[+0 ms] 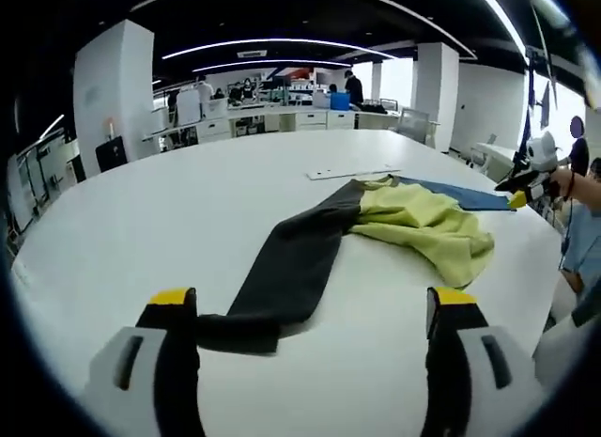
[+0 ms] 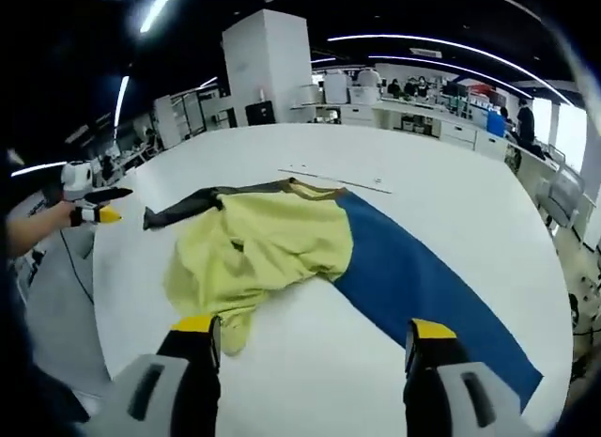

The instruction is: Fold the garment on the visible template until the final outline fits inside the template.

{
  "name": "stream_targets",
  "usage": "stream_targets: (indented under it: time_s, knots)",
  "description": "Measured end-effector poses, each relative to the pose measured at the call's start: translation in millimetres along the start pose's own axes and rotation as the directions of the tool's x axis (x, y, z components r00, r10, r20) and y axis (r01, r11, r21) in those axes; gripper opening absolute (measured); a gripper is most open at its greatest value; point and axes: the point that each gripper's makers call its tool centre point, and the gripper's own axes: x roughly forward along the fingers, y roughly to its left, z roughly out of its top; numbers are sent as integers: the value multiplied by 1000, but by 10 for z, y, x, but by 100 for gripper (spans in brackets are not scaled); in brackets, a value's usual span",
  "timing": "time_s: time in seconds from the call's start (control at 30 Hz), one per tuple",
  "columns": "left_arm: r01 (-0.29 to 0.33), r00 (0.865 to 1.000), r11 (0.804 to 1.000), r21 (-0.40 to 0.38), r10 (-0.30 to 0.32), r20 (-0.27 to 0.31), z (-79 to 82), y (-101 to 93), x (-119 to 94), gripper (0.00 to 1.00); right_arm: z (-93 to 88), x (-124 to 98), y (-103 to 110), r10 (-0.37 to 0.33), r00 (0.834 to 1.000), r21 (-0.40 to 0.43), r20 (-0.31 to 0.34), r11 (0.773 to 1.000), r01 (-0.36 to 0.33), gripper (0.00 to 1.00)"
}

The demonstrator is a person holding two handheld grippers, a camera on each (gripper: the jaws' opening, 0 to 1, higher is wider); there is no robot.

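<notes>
A garment lies spread across the white table [image 1: 188, 221]: a yellow-green body [image 1: 423, 226], a dark grey sleeve [image 1: 291, 258] and a blue sleeve [image 1: 460, 197]. My left gripper [image 1: 312, 301] is open, low over the table. The grey sleeve's cuff lies between its jaws, close to the left finger [image 1: 174, 310]. In the right gripper view the yellow-green body [image 2: 263, 244] is bunched in the middle, and the blue sleeve [image 2: 413, 287] runs toward the lower right. My right gripper [image 2: 315, 329] is open, and the yellow hem lies beside its left finger [image 2: 197, 338].
A thin pale strip [image 1: 352, 172] lies on the table beyond the garment. The right gripper [image 1: 524, 185], held by a hand, shows at the table's right edge. The left gripper [image 2: 94, 211] shows near the grey sleeve [image 2: 188, 207]. Desks, pillars and people stand far behind.
</notes>
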Motion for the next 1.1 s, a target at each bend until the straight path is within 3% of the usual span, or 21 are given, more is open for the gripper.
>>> stream_targets:
  time_s: [0.2, 0.3, 0.53, 0.63, 0.73, 0.87, 0.97, 1.1]
  knots:
    - [62, 998, 998, 13, -63, 20, 70, -292, 64, 95, -86, 162, 226, 72, 997, -43, -21, 996, -73, 71]
    - [106, 994, 994, 9, -106, 38, 134, -477, 106, 89, -148, 232, 350, 95, 995, -73, -39, 993, -97, 65]
    - [159, 986, 987, 11, -159, 51, 172, -795, 340, 78, -259, 350, 460, 111, 993, -53, -46, 992, -113, 49]
    - [192, 981, 980, 49, -194, 26, 113, -994, 479, 72, -299, 399, 479, 102, 994, -68, -50, 992, -105, 41]
    - [224, 974, 974, 29, -225, 20, 65, -1149, 590, 67, -347, 447, 513, 97, 994, -94, -54, 990, -102, 29]
    - [254, 967, 966, 36, -254, -23, -67, -1369, 764, 59, -411, 515, 518, 87, 994, -94, -64, 991, -92, 27]
    - [299, 953, 954, 9, -298, -59, -186, -1529, 865, 46, -439, 542, 517, 82, 995, -102, -63, 991, -88, 20]
    - [307, 948, 952, 5, -305, -87, -288, -1603, 967, 35, -450, 563, 509, 80, 995, -91, -59, 992, -85, 19]
